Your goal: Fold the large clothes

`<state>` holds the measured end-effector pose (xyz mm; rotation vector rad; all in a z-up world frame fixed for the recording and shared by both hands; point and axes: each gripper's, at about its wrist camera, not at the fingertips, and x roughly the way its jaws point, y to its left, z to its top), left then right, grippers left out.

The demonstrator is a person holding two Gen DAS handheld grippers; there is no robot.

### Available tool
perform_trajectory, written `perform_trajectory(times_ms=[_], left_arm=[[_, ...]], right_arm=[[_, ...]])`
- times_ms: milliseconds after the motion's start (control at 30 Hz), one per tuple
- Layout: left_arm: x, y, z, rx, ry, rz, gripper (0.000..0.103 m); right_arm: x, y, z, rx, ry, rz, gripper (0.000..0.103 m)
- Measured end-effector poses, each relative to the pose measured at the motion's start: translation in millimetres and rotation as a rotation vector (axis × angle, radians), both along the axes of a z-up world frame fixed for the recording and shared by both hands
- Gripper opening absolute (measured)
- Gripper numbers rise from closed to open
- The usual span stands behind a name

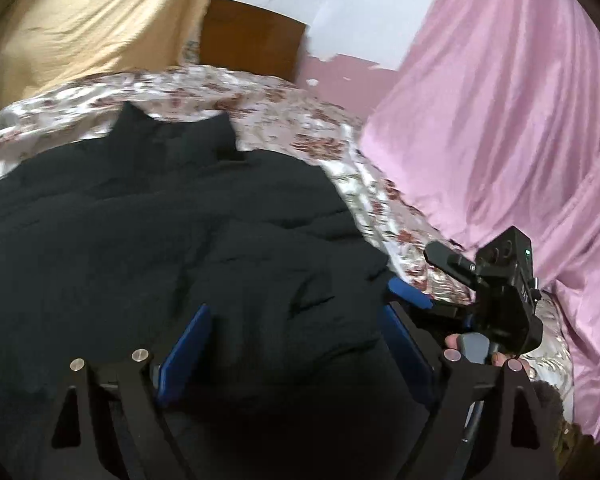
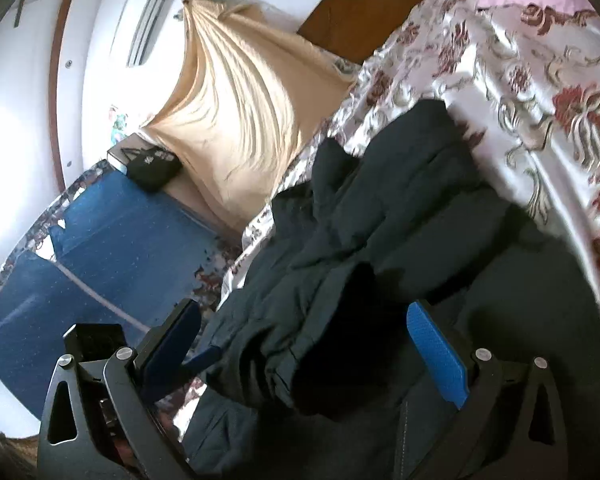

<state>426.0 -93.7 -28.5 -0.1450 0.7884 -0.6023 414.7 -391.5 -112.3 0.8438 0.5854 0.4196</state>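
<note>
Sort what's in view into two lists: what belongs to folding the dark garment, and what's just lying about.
Part of the job:
- dark garment, spread on the floral bedspread
- left tongs, open over the garment
- right tongs, open, garment fabric between the pads

Just lying about:
- pink curtain
- yellow drape
- small black bag
- blue floor mat

Black tongs (image 1: 296,344) w/ blue pads (image 2: 438,354), silver screws.

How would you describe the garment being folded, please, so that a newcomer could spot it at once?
Start at the bed with the flowered sheet, between a yellow curtain and a pink curtain. On the sheet lies a dark padded jacket, bunched up. It is the only dark, plain fabric on the bed.
</note>
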Motion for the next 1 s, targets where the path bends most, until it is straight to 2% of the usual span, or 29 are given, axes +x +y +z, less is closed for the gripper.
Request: perform_trajectory(times_ms=[200, 233, 267, 333, 367, 400, 467, 567, 733, 833, 933, 1000], left_arm=[[-19.6, 69.2, 1.5, 0.105, -0.008, 0.327, 0.086], [-22.8, 84.7, 2.2, 0.128, 0.002, 0.39, 0.086], [-26.2, 97.1, 3.3, 0.131, 0.008, 0.428, 0.086], [-34.2, 126.7, 5.6, 0.116, 0.022, 0.502, 0.086], [-38.4, 140.9, 7.1, 0.105, 0.029, 0.535, 0.086], [-42.8, 153.4, 8.2, 0.093, 0.034, 0.562, 0.087], [-51.7, 177.6, 8.7, 0.069, 0.045, 0.608, 0.089], [-55.6, 200.2, 8.2, 0.054, 0.063, 0.645, 0.09], [-51.7, 213.7, 5.3, 0.073, 0.074, 0.647, 0.09], [-42.1, 211.7, 3.4, 0.106, 0.089, 0.633, 0.09], [-26.3, 206.5, -1.4, 0.149, 0.121, 0.622, 0.09], [-9.7, 202.3, -3.1, 0.151, 0.136, 0.604, 0.09]], right_arm=[[12.8, 38.5, 0.8, -0.22, 0.103, 0.057, 0.1], [14.9, 45.7, 0.5, -0.23, 0.125, 0.077, 0.094], [17.0, 50.7, -0.2, -0.215, 0.141, 0.098, 0.081], [20.0, 60.2, -2.8, -0.2, 0.187, 0.115, 0.067], [19.9, 66.1, -2.2, -0.24, 0.208, 0.099, 0.05], [17.7, 69.2, -0.6, -0.27, 0.211, 0.086, 0.041], [13.8, 70.0, 8.0, -0.308, 0.211, 0.038, 0.009], [12.3, 65.0, 34.2, -0.324, 0.147, -0.003, 0.006], [2.5, 61.7, 102.7, -0.496, 0.017, -0.081, 0.005], [2.4, 36.9, 133.5, -0.573, -0.013, -0.164, 0.005], [19.8, 16.4, 138.0, -0.621, 0.017, -0.202, 0.004], [33.7, 8.0, 128.0, -0.663, 0.056, -0.208, 0.004]])
